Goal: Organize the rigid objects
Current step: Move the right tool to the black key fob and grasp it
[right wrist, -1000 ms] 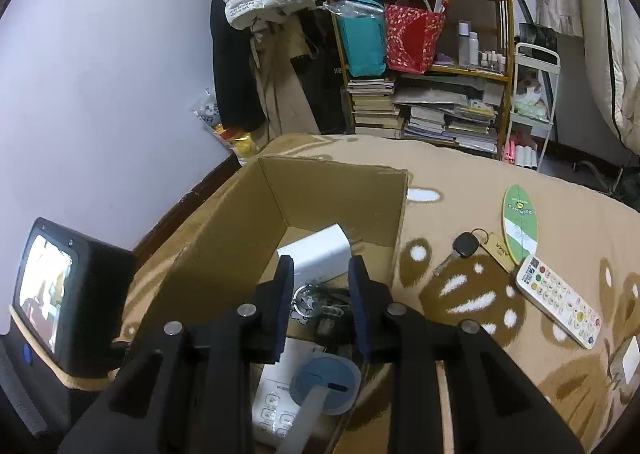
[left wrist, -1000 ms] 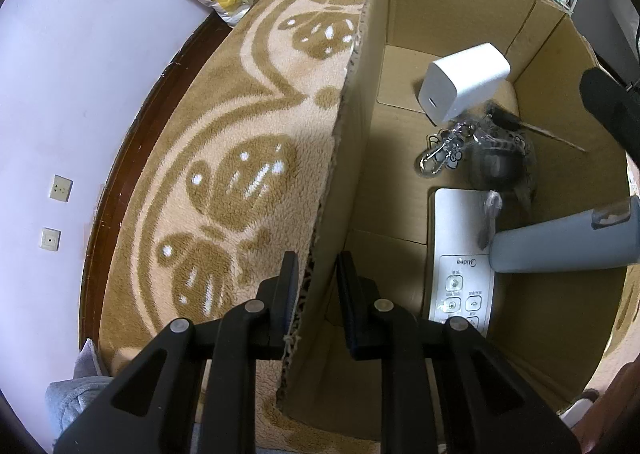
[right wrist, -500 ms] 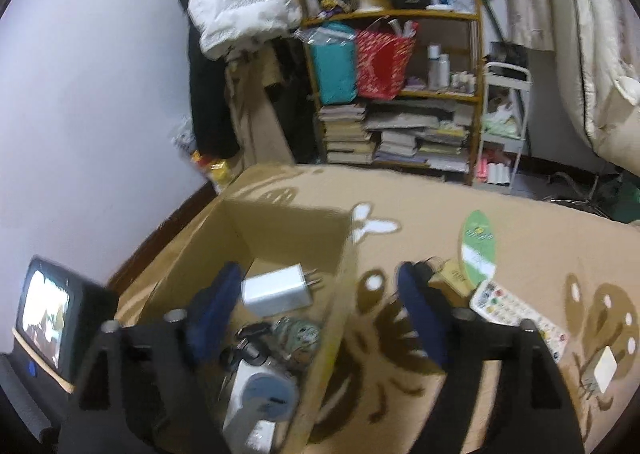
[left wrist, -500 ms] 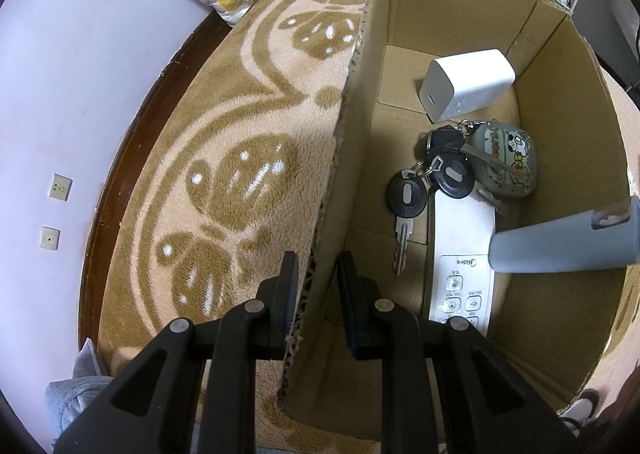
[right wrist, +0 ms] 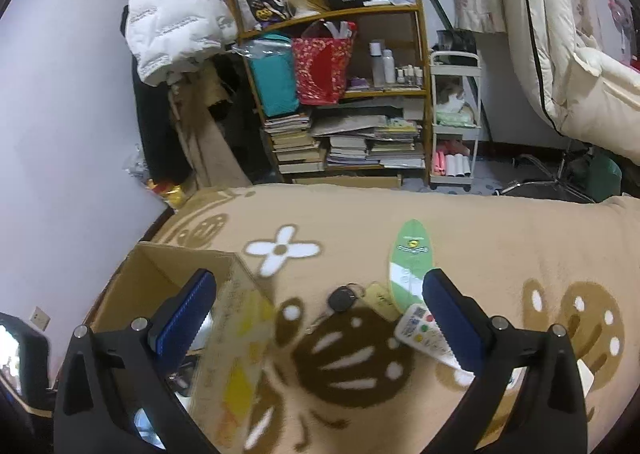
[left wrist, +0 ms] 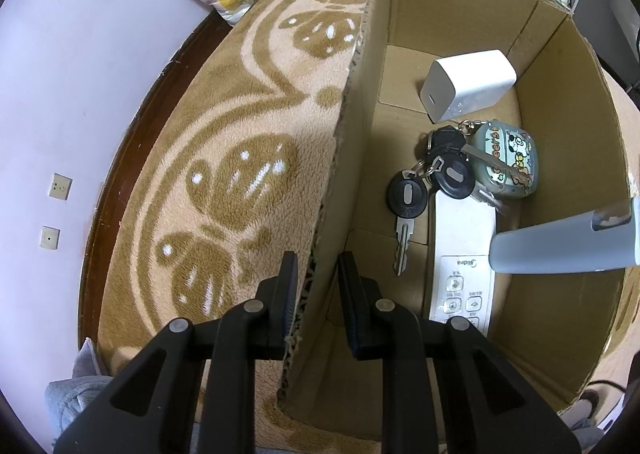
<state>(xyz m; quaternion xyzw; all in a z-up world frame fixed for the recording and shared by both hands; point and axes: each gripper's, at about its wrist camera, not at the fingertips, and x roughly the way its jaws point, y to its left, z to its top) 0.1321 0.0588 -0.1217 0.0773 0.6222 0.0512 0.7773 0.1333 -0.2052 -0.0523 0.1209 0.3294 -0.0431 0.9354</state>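
My left gripper (left wrist: 317, 274) is shut on the left wall of an open cardboard box (left wrist: 352, 158). Inside lie a white charger (left wrist: 470, 84), a bunch of black-headed keys (left wrist: 440, 178) with a green cartoon case (left wrist: 504, 164), a white remote (left wrist: 460, 254) and a grey-blue tube (left wrist: 560, 246). In the right wrist view my right gripper (right wrist: 318, 290) hangs wide open and holds nothing, above the blanket just right of the box (right wrist: 168, 266). Beyond its fingers lie a black key fob (right wrist: 342, 299), a green oval tag (right wrist: 412, 258) and a small white remote (right wrist: 422, 332).
The box sits on a tan patterned blanket (right wrist: 500, 238) on a bed beside a lilac wall (left wrist: 80, 74). Past the bed's far edge stand a cluttered bookshelf (right wrist: 340, 126) and a white trolley (right wrist: 454, 122). A white jacket (right wrist: 172, 14) hangs at the left.
My right gripper has let go of the key bunch inside the box, opened wide and drawn up and right over the blanket. The keys now rest in the box. My left gripper has held still.
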